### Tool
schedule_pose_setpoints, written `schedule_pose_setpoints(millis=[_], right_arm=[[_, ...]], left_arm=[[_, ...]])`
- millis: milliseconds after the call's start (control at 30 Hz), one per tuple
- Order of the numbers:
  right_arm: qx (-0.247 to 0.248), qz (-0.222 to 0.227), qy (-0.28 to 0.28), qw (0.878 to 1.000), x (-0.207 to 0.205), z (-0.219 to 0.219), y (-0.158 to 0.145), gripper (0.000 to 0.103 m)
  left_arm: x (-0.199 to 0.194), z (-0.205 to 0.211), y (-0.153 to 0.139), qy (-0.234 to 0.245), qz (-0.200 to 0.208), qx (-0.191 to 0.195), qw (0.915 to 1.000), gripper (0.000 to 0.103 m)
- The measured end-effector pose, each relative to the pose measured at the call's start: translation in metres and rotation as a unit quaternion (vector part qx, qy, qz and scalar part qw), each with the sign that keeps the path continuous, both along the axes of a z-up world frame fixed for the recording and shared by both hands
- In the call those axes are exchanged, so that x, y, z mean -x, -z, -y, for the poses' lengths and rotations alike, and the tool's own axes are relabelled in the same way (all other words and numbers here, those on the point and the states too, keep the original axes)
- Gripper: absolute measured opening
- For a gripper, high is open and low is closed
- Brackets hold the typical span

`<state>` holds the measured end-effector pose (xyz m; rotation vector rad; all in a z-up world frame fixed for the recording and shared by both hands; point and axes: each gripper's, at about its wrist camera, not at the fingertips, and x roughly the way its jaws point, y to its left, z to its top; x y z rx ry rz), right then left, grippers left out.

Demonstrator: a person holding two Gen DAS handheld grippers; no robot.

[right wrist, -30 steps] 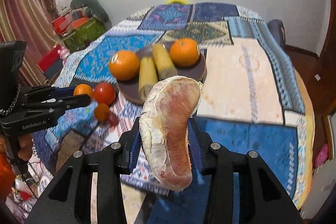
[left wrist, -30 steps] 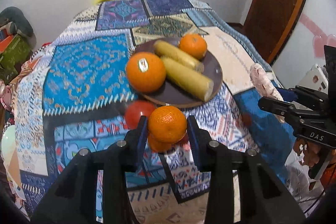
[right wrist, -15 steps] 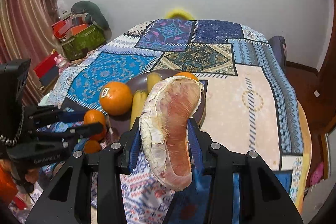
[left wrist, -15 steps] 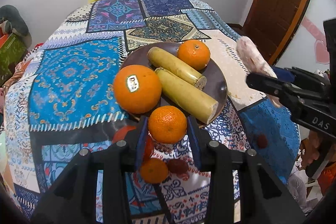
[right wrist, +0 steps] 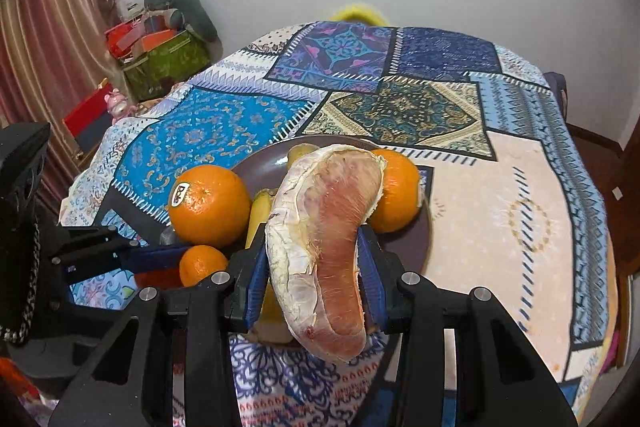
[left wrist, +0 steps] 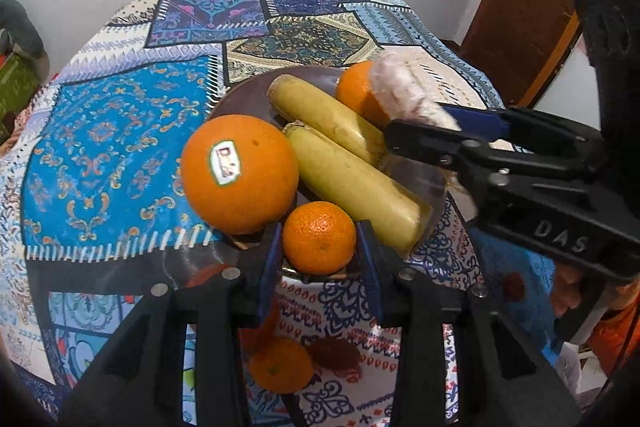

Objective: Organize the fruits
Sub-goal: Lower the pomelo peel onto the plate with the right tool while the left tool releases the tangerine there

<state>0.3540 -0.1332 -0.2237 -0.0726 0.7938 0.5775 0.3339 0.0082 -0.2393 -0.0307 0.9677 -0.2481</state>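
A small mandarin (left wrist: 319,237) is held between the blue pads of the left tool (left wrist: 319,247), whose jaws are closed narrowly onto its sides, at about 6 o'clock of the dark brown plate (left wrist: 236,99) and just at its near rim. The fruit is judged light, round and fairly firm, with a thin, slightly glossy peel that may roll or slip if only lightly pinched; a hold across its widest part, as seen here, is judged the safest. A peeled pomelo segment (right wrist: 324,251) is gripped by the right tool (right wrist: 316,281), its jaws closed partway on the lower middle of the wedge, with the long upper end standing free above the plate. This piece is judged soft, moist and easily torn, its papery membrane already loose along the left edge, so a gentle hold near the thick middle is judged best. On the plate, a large stickered orange (left wrist: 239,173) lies at 8 o'clock, two yellow bananas (left wrist: 352,183) run diagonally across the centre, and a second orange (left wrist: 356,93) sits at 1 o'clock. Another mandarin (left wrist: 280,365) and a dark red fruit (left wrist: 335,354) lie on the patchwork-covered desk (left wrist: 104,131), near the plate at 6 o'clock.
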Motion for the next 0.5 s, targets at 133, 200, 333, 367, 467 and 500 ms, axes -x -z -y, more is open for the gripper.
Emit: schedule_pose_setpoints(millis=[133,200,333,367,467,500], right_arm=[[-0.004,-0.003,-0.005,1.000,-0.007,-0.006,0.003,0.038],[-0.006,-0.006,-0.010,1.000,-0.011,-0.010,0.004,0.038],[0.001,-0.008,-0.019,1.000,-0.014,-0.017,0.007,0.038],[0.003,-0.011,-0.020,1.000,-0.015,-0.018,0.009,0.038],[0.006,-0.019,-0.020,1.000,-0.017,-0.020,0.014,0.039],[0.005,-0.022,-0.020,1.000,-0.018,-0.020,0.016,0.039]], left_arm=[[-0.001,0.004,0.002,0.004,0.005,-0.010,0.9999,0.037],[-0.002,0.005,0.004,0.005,0.006,-0.011,0.9999,0.037],[-0.002,0.004,0.006,0.007,0.005,-0.008,0.9999,0.037],[-0.002,0.004,0.006,0.007,0.005,-0.008,0.9999,0.037],[-0.002,0.004,0.007,0.008,0.006,-0.012,0.9999,0.037],[-0.002,0.004,0.007,0.008,0.006,-0.012,0.9999,0.037]])
